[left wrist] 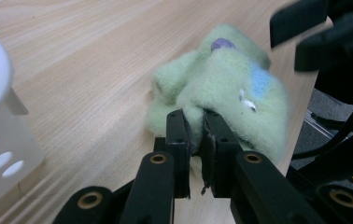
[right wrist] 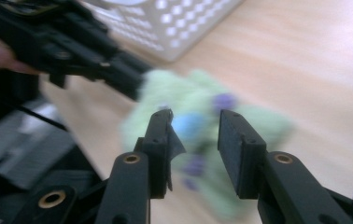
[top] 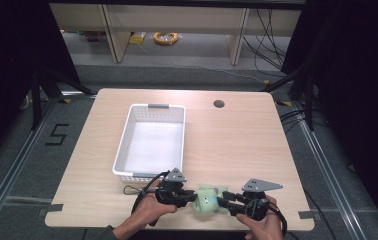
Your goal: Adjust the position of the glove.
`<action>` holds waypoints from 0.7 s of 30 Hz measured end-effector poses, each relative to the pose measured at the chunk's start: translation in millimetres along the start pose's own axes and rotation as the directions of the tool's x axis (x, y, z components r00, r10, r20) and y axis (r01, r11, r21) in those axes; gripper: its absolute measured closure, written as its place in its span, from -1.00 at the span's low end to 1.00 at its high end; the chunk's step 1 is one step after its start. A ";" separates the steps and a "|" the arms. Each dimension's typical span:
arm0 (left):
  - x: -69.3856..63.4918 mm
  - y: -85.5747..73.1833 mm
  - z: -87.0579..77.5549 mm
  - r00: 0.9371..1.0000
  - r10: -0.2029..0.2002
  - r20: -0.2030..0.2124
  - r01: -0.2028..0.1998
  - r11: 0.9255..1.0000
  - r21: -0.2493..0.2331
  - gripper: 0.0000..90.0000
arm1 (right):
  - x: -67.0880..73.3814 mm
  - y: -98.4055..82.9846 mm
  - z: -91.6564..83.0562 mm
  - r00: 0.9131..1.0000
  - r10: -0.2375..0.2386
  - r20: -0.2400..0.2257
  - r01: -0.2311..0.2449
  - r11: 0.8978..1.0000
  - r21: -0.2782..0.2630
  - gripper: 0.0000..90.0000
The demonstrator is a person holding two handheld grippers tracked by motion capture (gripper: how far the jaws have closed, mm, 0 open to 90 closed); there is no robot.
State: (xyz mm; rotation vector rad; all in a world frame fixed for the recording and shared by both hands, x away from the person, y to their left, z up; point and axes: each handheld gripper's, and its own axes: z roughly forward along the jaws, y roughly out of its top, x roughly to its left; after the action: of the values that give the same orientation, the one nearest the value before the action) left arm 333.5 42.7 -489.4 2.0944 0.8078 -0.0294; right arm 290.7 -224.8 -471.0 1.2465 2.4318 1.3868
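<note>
Fleece cloth, pale green with blue and purple spots, lies bunched at the near edge of the table, just right of the white basket's near corner. Left tongs are clenched on its left fold. Right tongs stand released, jaws straddling its right side, equally close.

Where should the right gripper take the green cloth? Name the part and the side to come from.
Grip the raised fold of the green cloth on its free side, opposite where the left gripper already pinches it. Bring the right gripper in low from the right: the cloth lies bunched and soft, so a thick ridge suits the open jaws.
</note>
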 end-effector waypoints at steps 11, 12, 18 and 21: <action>2.3 -0.8 1.3 1.000 -0.007 0.009 0.007 1.000 0.001 0.79 | -15.6 -10.7 3.1 0.998 -0.034 0.057 0.026 0.990 0.139 0.56; 2.4 -0.8 1.2 1.000 -0.006 0.007 0.006 1.000 0.001 0.79 | -16.2 -10.9 5.3 0.996 -0.065 0.065 0.054 0.986 0.160 0.67; -1.6 3.3 -3.9 1.000 0.001 0.006 -0.001 1.000 -0.018 0.83 | -14.8 -8.4 -0.9 0.993 -0.113 0.030 0.107 0.982 0.155 0.92; -2.9 9.0 -8.7 1.000 -0.011 0.003 0.011 0.999 -0.036 0.83 | -6.6 -8.6 -8.2 0.995 -0.098 -0.006 0.098 0.987 0.125 0.93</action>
State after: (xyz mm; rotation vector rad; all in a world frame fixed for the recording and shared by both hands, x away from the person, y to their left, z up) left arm 333.9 43.9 -476.6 2.0560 0.8126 -0.0238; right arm 286.3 -237.2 -474.6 1.1330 2.5771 1.2265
